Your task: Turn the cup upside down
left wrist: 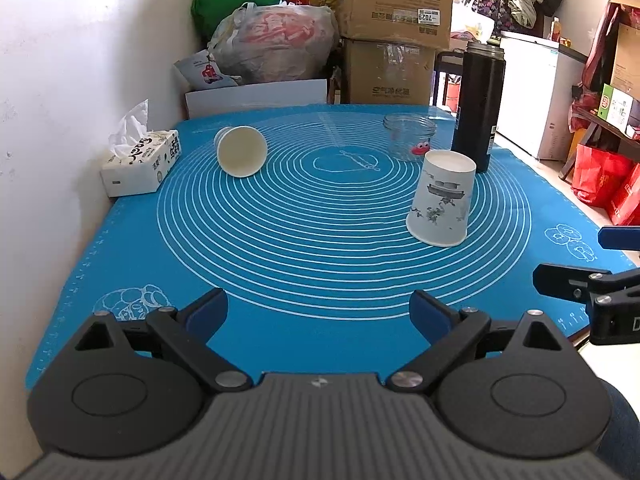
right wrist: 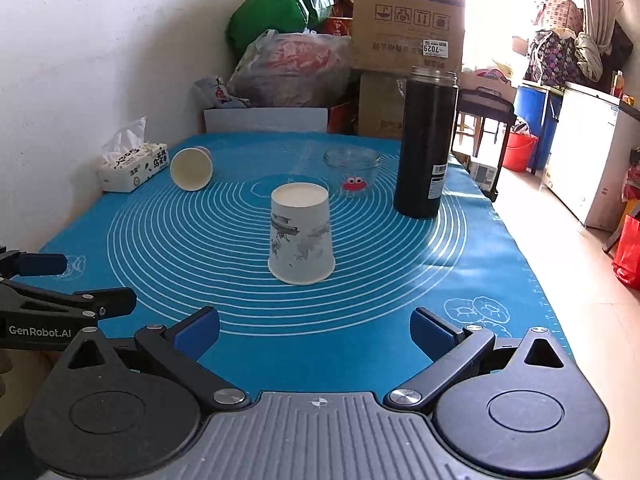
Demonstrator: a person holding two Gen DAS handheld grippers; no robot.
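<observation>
A printed paper cup (left wrist: 440, 200) stands upside down, rim on the blue mat (left wrist: 320, 264); it also shows in the right wrist view (right wrist: 301, 234). A second paper cup (left wrist: 241, 151) lies on its side at the far left, mouth facing me; it also shows in the right wrist view (right wrist: 191, 168). My left gripper (left wrist: 319, 316) is open and empty above the near mat edge. My right gripper (right wrist: 315, 328) is open and empty, just short of the upturned cup. Each gripper shows at the edge of the other's view.
A tall black flask (right wrist: 426, 144) and a clear glass jar (right wrist: 353, 169) stand at the far right of the mat. A tissue box (left wrist: 141, 162) sits by the white wall on the left. Cardboard boxes (left wrist: 394, 28) and bags are stacked behind the table.
</observation>
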